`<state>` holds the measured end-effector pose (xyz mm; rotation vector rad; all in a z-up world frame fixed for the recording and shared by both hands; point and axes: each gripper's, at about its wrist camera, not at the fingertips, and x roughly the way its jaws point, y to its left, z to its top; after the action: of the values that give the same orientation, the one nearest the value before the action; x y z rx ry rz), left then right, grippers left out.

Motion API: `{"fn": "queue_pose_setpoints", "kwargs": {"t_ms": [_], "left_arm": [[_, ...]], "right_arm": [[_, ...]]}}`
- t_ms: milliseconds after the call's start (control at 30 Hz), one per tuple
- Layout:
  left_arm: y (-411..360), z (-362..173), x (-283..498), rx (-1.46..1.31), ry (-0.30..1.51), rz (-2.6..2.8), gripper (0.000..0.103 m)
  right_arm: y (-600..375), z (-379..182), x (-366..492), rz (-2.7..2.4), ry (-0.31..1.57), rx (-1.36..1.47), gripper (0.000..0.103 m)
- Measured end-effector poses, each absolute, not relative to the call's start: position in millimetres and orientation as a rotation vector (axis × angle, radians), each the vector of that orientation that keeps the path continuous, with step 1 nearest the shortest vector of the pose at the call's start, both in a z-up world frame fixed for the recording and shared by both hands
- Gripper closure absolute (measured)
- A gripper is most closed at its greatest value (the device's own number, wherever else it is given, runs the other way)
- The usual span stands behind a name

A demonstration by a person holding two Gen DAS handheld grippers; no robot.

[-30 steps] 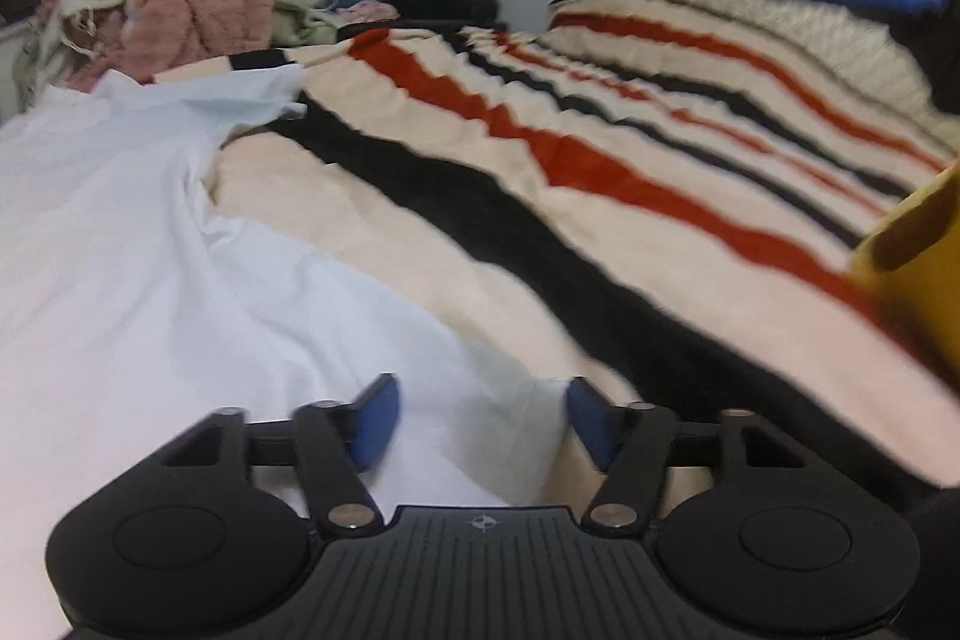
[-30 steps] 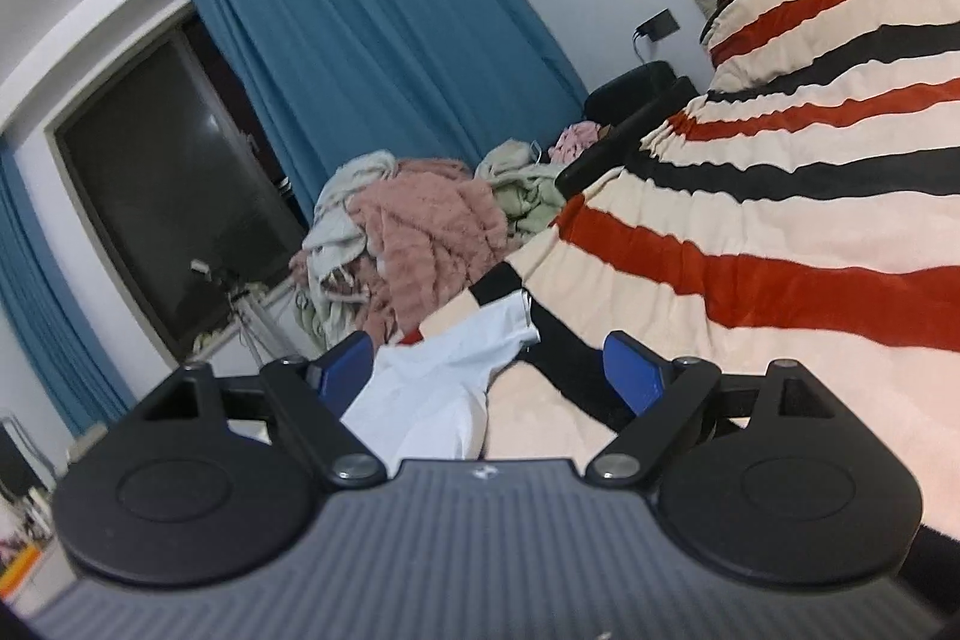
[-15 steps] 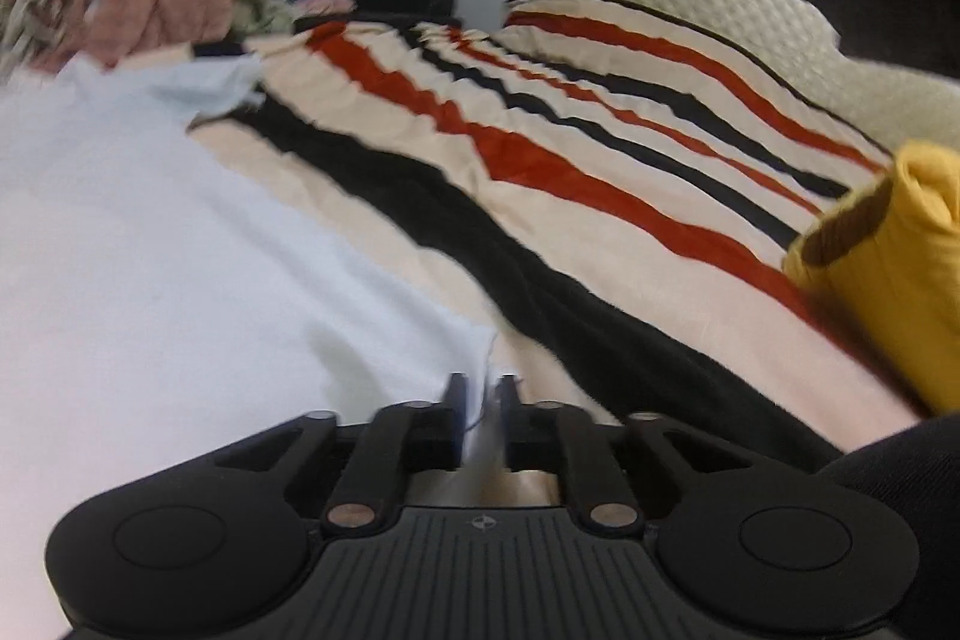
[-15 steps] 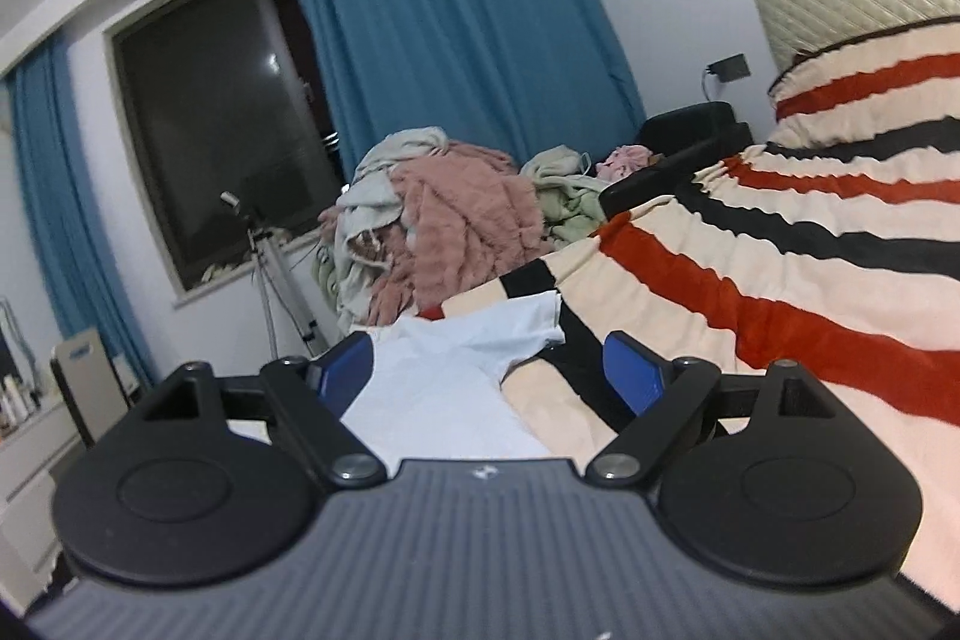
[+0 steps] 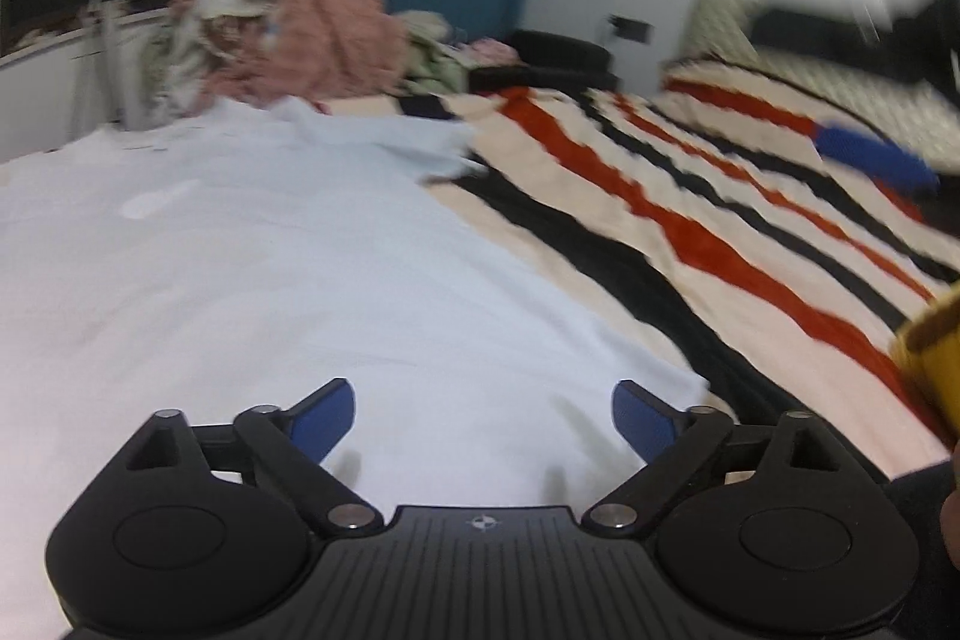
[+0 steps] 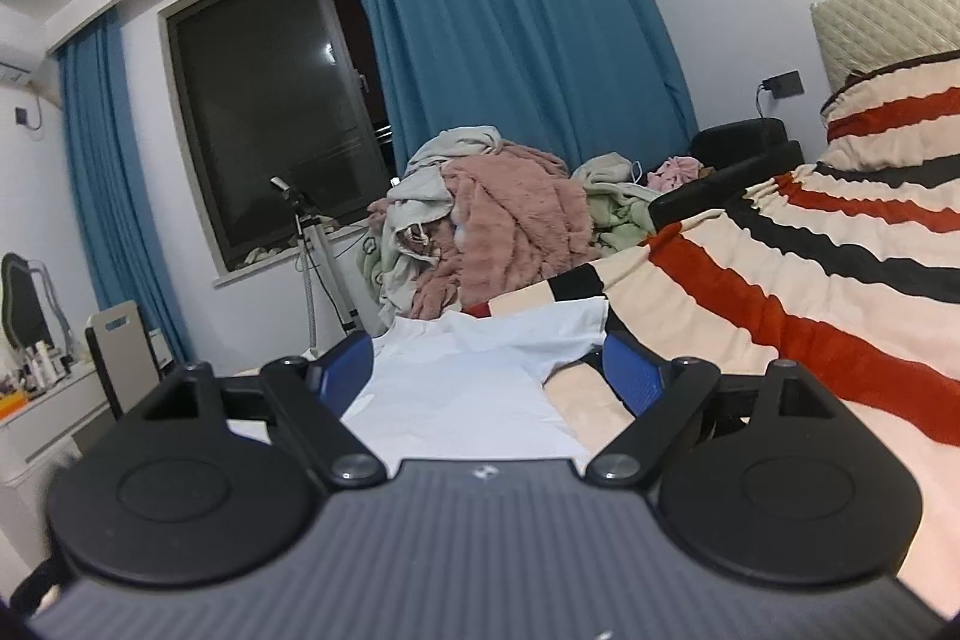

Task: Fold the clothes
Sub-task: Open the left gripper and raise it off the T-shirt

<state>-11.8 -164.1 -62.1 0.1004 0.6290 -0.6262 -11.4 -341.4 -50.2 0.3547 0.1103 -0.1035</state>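
Left gripper (image 5: 483,415): I see jaws wide apart, holding nothing, low over white shirt (image 5: 270,292).
Right gripper (image 6: 489,373): jaws wide, nothing held.
Shirt: flat on striped blanket (image 6: 810,316).

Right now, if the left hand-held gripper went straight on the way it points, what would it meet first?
Most likely the white shirt: the open left hand-held gripper sits low over it and the cloth fills the line ahead. Further on lies the clothes pile, though depth is unclear in this blurred view.
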Motion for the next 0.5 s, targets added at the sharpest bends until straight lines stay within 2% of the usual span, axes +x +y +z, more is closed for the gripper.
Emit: {"fn": "queue_pose_setpoints", "kwargs": {"t_ms": [167,500], "left_arm": [[-112,-36,0,0.095,0.606,-0.529,0.004],[-24,-9,-16,-0.03,0.433,-0.314,0.0]], "right_arm": [[-329,-50,-3,-0.014,0.15,0.337,0.018],[-303,-54,9,-0.021,0.201,0.256,0.018]]}}
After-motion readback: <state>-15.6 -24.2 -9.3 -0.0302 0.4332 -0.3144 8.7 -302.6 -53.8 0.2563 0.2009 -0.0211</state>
